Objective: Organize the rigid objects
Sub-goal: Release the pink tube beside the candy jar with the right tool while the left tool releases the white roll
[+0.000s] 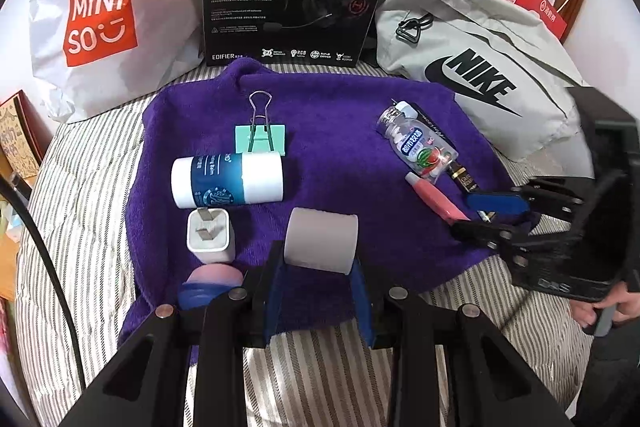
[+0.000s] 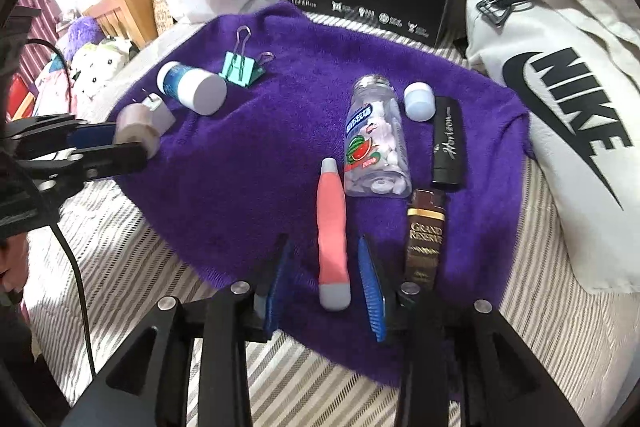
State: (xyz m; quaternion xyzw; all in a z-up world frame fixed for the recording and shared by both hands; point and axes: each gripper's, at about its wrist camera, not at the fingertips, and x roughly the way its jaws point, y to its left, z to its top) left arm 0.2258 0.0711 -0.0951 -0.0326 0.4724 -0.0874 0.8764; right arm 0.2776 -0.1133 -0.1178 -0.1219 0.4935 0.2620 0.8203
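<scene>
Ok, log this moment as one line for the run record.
left tool: shut on grey roll | right tool: open, straddling pink tube | both over purple towel | tube not gripped

Fuzzy cloth towel (clear plastic btl)

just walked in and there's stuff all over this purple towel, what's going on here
A person is sorting small items on a purple towel with two handheld grippers. The left gripper is closed on a beige cylinder. The right gripper is open, its fingers either side of a pink tube lying on the towel, not yet squeezing it. Beside the tube lie a clear candy bottle, its loose cap, a black tube and a brown packet.
</scene>
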